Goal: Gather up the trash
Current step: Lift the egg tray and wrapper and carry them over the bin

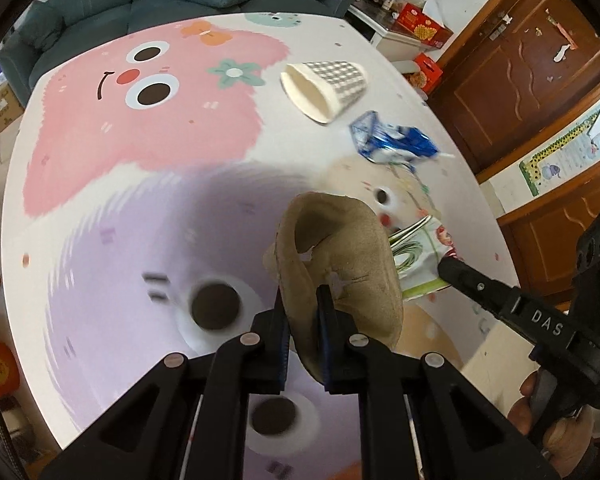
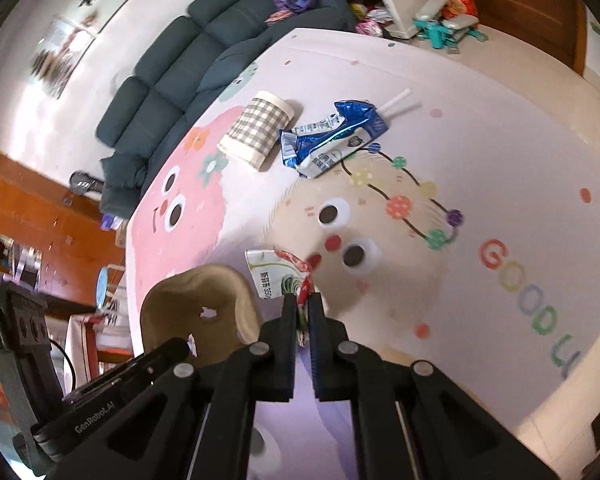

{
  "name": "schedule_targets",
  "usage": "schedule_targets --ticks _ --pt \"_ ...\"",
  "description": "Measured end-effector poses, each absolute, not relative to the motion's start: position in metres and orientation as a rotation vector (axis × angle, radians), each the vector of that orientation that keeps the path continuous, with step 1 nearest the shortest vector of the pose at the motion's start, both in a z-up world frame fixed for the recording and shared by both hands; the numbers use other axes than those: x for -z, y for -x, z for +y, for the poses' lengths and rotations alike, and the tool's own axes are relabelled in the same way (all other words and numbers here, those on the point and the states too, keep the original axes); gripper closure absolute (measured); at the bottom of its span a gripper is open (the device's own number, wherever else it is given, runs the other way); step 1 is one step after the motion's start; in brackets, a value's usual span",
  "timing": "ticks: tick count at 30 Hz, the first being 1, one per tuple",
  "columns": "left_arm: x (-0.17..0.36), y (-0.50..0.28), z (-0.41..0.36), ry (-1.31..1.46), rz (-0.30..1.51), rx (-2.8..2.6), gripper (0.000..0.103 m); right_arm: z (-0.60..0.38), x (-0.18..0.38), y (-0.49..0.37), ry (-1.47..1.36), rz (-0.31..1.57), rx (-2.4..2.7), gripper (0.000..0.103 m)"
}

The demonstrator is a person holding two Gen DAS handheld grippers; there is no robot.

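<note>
Two items held, two left on the cartoon-print worktop, "GOOD" readable, print blurred nearest the left wrist camera. Left gripper clamped on brown pulp cup holder, which half hides the white-green wrapper. Right gripper pinches that wrapper; text illegible. Checked paper cup and blue milk carton lie beyond, on their sides.
</note>
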State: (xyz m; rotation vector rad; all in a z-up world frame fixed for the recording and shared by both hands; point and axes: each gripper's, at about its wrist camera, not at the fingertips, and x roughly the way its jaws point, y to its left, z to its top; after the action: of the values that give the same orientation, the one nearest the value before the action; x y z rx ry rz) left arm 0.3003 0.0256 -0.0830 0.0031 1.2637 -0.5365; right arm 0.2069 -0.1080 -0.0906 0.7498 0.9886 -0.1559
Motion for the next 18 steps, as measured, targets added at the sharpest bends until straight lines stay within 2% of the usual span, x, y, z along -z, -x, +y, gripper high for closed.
schedule_targets --ticks 8,18 --pt "0.057 -0.199 0.001 0.055 1.197 0.446 0.093 -0.129 0.078 -0.13 -0.664 1.006 0.015 0.098" --pt "0.054 -0.084 -0.029 0.025 1.203 0.37 0.093 -0.158 0.077 -0.034 -0.592 1.057 -0.092 0.098"
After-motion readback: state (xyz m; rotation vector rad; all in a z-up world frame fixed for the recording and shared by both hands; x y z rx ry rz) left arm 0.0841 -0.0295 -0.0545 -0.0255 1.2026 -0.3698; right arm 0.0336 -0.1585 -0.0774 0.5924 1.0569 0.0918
